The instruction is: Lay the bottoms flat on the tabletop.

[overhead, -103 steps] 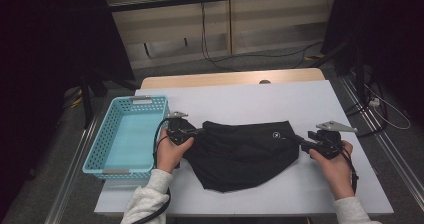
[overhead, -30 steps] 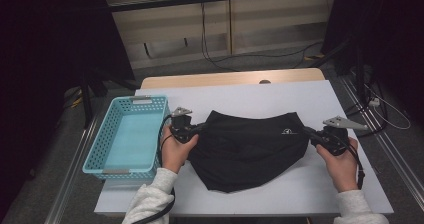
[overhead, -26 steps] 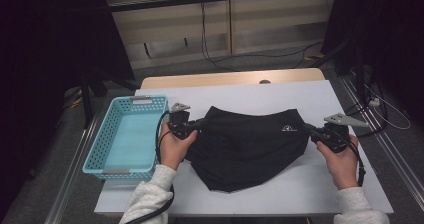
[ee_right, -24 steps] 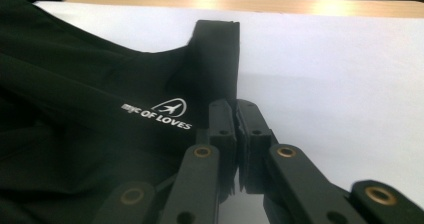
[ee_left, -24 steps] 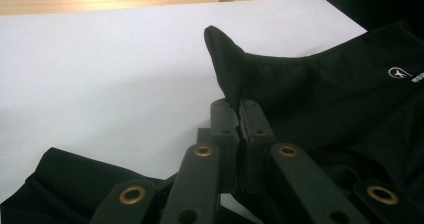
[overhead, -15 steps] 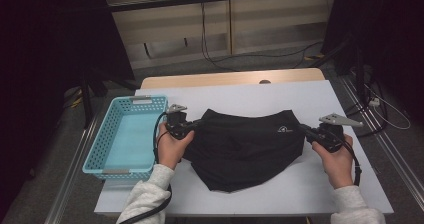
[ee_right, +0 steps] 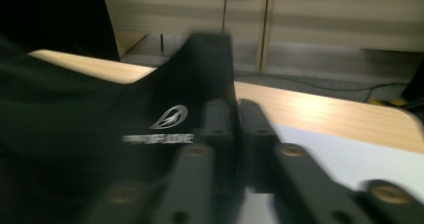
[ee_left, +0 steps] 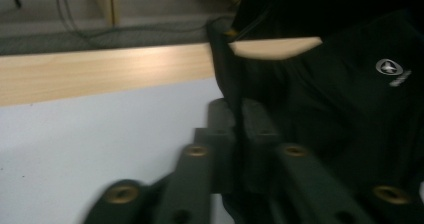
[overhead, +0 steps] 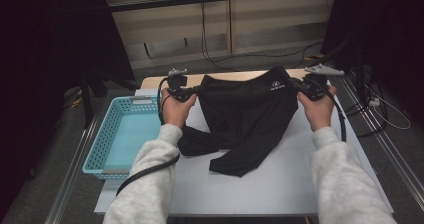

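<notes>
A black garment with a small white logo hangs by its top edge between the two grippers, and its lower part still lies on the white table. My left gripper pinches the garment's left corner. My right gripper pinches the right corner. In the left gripper view the jaws stand close together with the cloth edge between them. The right gripper view shows the same: jaws close together on the cloth. Both pairs of jaws have just been opening a little, with the cloth still between them.
A light blue plastic basket stands at the table's left edge, beside my left forearm. The table's wooden far edge lies just under the raised garment. Cables trail on the floor behind the table.
Both hands have risen and moved toward the far edge of the table. They lifted the garment's top edge off the surface, and its lower part now trails on the table.
</notes>
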### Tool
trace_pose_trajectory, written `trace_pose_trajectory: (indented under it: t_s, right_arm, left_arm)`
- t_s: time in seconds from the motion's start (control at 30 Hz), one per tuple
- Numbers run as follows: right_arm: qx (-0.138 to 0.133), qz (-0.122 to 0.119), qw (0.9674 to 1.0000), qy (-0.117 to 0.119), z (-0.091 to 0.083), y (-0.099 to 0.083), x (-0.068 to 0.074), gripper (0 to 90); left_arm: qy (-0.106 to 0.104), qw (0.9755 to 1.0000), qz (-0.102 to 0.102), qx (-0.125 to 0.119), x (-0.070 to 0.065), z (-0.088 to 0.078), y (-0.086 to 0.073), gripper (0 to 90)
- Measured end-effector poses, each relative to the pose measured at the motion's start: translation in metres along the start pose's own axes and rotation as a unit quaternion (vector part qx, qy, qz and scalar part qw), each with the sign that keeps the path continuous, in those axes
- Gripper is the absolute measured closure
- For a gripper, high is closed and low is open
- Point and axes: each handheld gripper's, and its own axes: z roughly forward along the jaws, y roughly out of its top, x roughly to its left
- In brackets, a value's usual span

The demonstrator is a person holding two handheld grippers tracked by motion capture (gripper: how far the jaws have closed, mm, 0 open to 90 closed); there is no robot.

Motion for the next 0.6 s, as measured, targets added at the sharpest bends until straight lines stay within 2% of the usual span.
trace_pose_trajectory:
  t_s: [0.03, 0.07, 0.13, 0.17, 0.23, 0.3, 0.4, 0.47, 0.5, 0.57, 0.6]
  right_arm:
    - [0.008, 0.002, 1.0000, -0.004, 0.004, -0.002, 0.005, 53.7]
    - [0.016, 0.002, 0.9998, 0.007, 0.005, -0.008, 0.009, 54.5]
    - [0.033, -0.023, 0.9990, 0.021, 0.002, -0.024, 0.019, 45.2]
    - [0.042, -0.033, 0.9981, 0.030, -0.001, -0.034, 0.022, 42.0]
    - [0.064, -0.036, 0.9955, 0.059, -0.011, -0.056, 0.028, 39.7]
    - [0.078, -0.049, 0.9934, 0.068, -0.025, -0.077, 0.036, 35.0]
    - [0.087, -0.062, 0.9909, 0.082, -0.044, -0.103, 0.049, 33.6]
    - [0.085, -0.075, 0.9896, 0.089, -0.053, -0.117, 0.058, 32.0]
    - [0.086, -0.080, 0.9888, 0.092, -0.056, -0.123, 0.062, 31.4]
    - [0.099, -0.089, 0.9869, 0.091, -0.060, -0.127, 0.067, 29.2]
    - [0.096, -0.089, 0.9873, 0.090, -0.063, -0.127, 0.069, 29.3]
  left_arm:
    - [0.005, 0.9999, 0.015, 0.004, -0.001, 0.004, -0.005, 49.9]
    - [0.006, 0.9996, 0.026, 0.010, -0.002, 0.005, -0.012, 42.7]
    - [-0.005, 0.9995, 0.019, 0.026, -0.003, 0.007, -0.028, 35.1]
    - [-0.007, 0.9991, 0.025, 0.034, -0.004, 0.006, -0.036, 33.3]
    - [-0.014, 0.9984, 0.030, 0.045, -0.006, 0.003, -0.053, 29.8]
    - [-0.021, 0.9979, 0.035, 0.049, -0.010, -0.002, -0.067, 27.8]
    - [-0.028, 0.9976, 0.046, 0.044, -0.017, -0.014, -0.084, 25.3]
    - [-0.039, 0.9966, 0.057, 0.045, -0.021, -0.019, -0.095, 23.7]
    - [-0.044, 0.9963, 0.056, 0.049, -0.022, -0.022, -0.099, 23.5]
    - [-0.049, 0.9952, 0.063, 0.057, -0.023, -0.027, -0.106, 21.5]
    - [-0.049, 0.9950, 0.068, 0.055, -0.023, -0.030, -0.109, 21.2]
